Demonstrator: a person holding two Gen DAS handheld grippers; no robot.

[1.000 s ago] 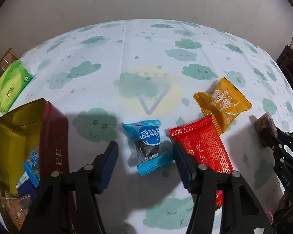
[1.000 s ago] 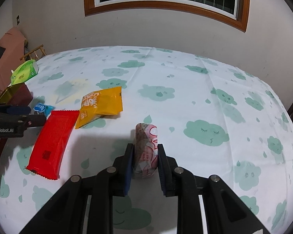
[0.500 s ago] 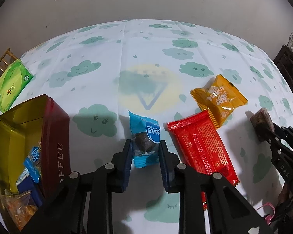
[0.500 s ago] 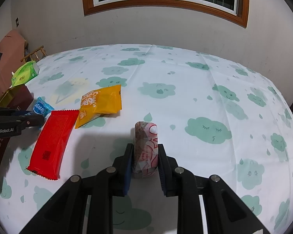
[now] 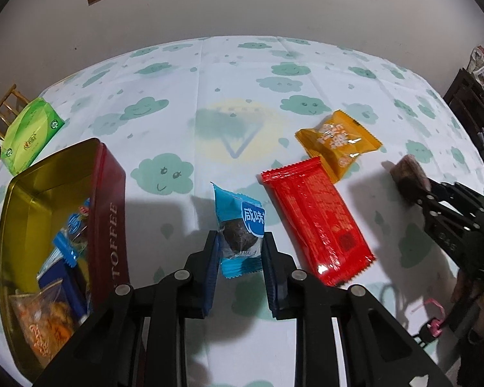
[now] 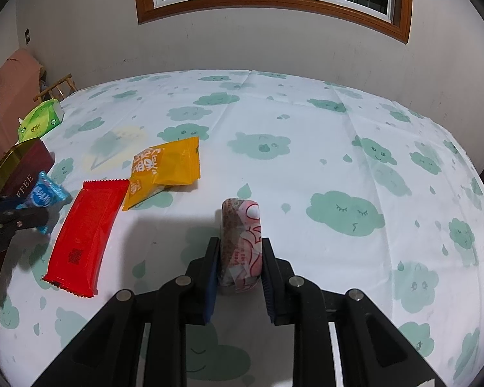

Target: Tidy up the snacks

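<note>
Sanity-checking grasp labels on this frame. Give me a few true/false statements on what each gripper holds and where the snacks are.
1. The left gripper is shut on the blue snack packet. True.
2. The right gripper is open and holds nothing. False: it is shut on the pink wrapped snack.
3. The red packet lies inside the toffee tin. False: it lies on the tablecloth, to the right of the blue snack packet.
4. The toffee tin already has snacks in it. True.
5. The orange packet overlaps the red packet at one end. True.
</note>
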